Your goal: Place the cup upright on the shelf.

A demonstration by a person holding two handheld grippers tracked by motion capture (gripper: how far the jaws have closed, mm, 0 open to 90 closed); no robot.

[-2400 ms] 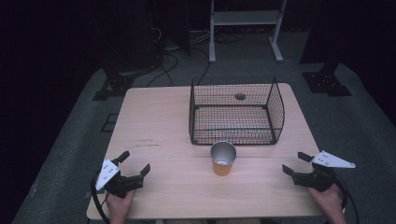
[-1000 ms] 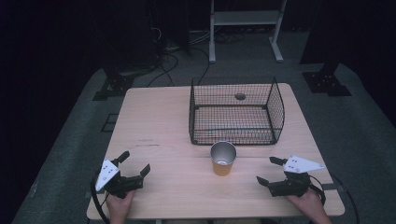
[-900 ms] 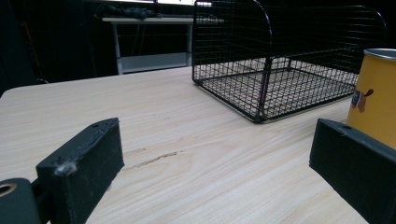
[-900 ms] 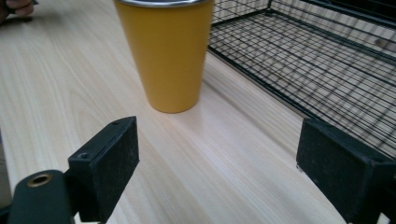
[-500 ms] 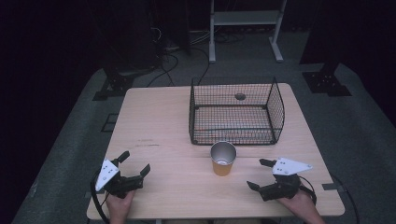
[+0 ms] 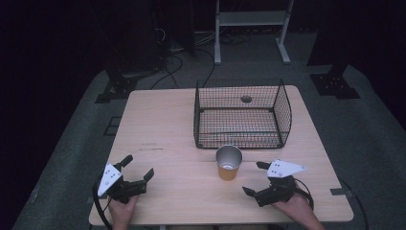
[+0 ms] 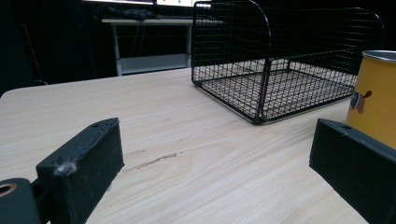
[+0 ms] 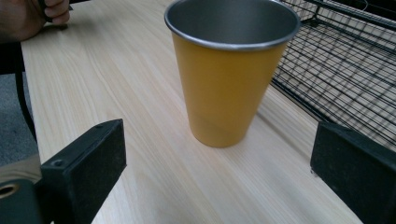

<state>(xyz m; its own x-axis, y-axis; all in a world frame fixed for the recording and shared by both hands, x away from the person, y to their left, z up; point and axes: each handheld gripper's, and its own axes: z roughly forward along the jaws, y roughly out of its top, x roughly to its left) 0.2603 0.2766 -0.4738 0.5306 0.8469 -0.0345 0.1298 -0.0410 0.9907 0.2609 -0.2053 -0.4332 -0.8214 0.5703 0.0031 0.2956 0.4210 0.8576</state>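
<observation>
Yellow cup point(image 6: 228, 163) stands ungrasped on the table point(image 6: 163, 124) before the wire basket point(image 6: 238, 116); right gripper point(image 6: 256, 179) faces it, jaws spread wide; left gripper point(image 6: 139, 167) rests spread too.

There is one bench point(image 6: 167, 124). On it stands one yellow cup point(image 6: 228, 163) with a shiny silver inside. There is one black wire basket point(image 6: 242, 117) on the bench too. Two grippers are here: one left gripper point(image 6: 135, 168) and one right gripper point(image 6: 255, 178). Each gripper has two black jaws and one grey plate on top. Two hands hold them, one hand for each gripper.
</observation>
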